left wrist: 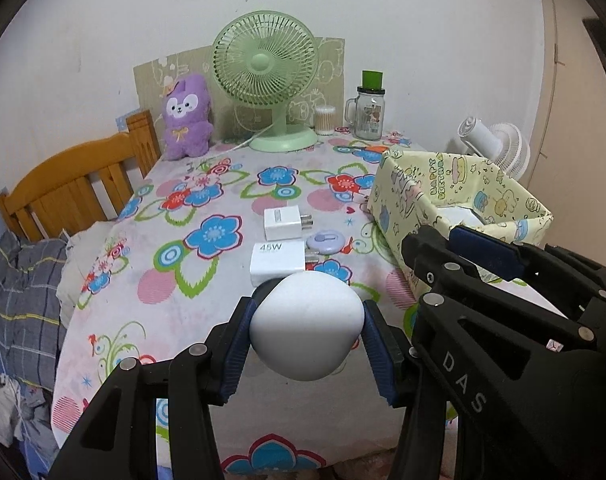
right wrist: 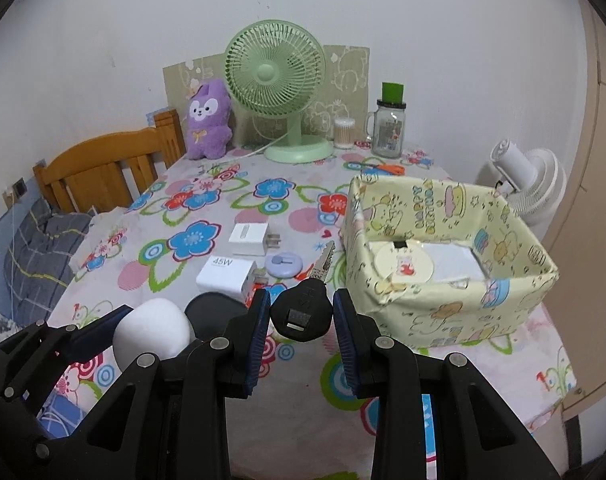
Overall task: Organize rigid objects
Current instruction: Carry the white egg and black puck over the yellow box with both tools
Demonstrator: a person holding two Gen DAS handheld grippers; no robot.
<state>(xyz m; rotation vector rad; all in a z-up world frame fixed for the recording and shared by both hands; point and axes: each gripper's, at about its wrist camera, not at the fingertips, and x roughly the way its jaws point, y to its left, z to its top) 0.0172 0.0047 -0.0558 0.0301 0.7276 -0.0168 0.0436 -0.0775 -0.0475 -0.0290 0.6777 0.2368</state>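
My left gripper (left wrist: 307,330) is shut on a white rounded object (left wrist: 306,326), held above the near edge of the floral table; it also shows in the right wrist view (right wrist: 153,330). My right gripper (right wrist: 301,316) is shut on the black head of a key (right wrist: 301,314), whose silver blade (right wrist: 325,262) points away. On the table lie a white 45W charger (left wrist: 278,262), a second white charger (left wrist: 283,223) and a small lilac round item (left wrist: 327,242). The yellow patterned box (right wrist: 455,300) stands at the right and holds a round card and a white item.
A green desk fan (left wrist: 265,80), a purple plush toy (left wrist: 187,116), a cotton-swab tub (left wrist: 325,120) and a glass jar with a green cap (left wrist: 370,112) stand at the table's back. A white fan (right wrist: 531,184) is beyond the box. A wooden bedframe (left wrist: 75,188) is left.
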